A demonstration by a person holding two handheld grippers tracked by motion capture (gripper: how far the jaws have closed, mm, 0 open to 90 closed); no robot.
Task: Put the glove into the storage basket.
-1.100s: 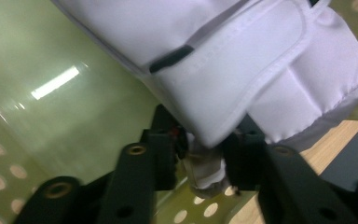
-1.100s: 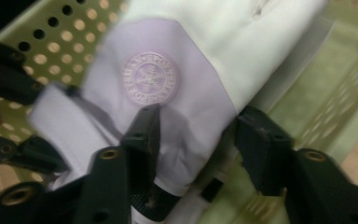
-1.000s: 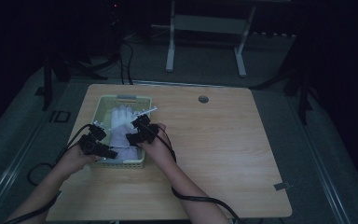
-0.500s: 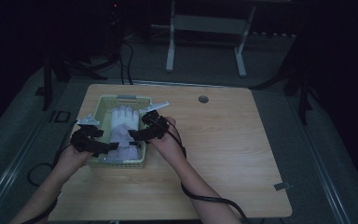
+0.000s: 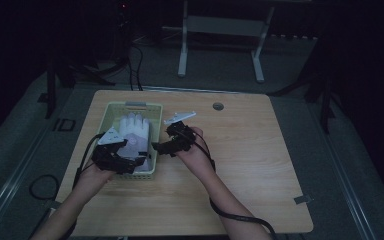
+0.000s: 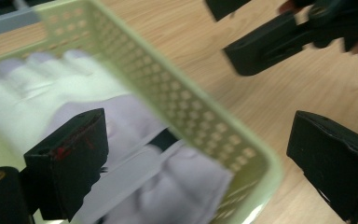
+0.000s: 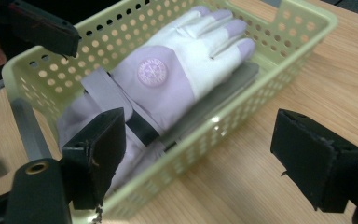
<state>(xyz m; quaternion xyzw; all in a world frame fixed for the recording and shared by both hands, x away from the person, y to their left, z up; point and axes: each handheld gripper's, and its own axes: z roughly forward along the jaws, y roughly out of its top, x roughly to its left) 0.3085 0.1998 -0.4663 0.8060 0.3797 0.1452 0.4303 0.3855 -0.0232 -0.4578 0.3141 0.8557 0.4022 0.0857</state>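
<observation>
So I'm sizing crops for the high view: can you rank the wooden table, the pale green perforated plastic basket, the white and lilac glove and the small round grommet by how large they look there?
1. Wooden table
2. Pale green perforated plastic basket
3. White and lilac glove, lying inside the basket
4. Small round grommet

Lilac-white glove [image 7: 168, 79] flat in basket [image 7: 307, 28]

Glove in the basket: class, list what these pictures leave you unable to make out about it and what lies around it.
- Right gripper view: the round badge on the glove carries print too small to read.
- Right gripper view: the flat grey thing under the glove is mostly covered by it; what it is cannot be told.
- Left gripper view: the glove's cuff end is blurred and cut by the basket wall and the near jaw.
- High view: dim; glove detail is lost.
</observation>
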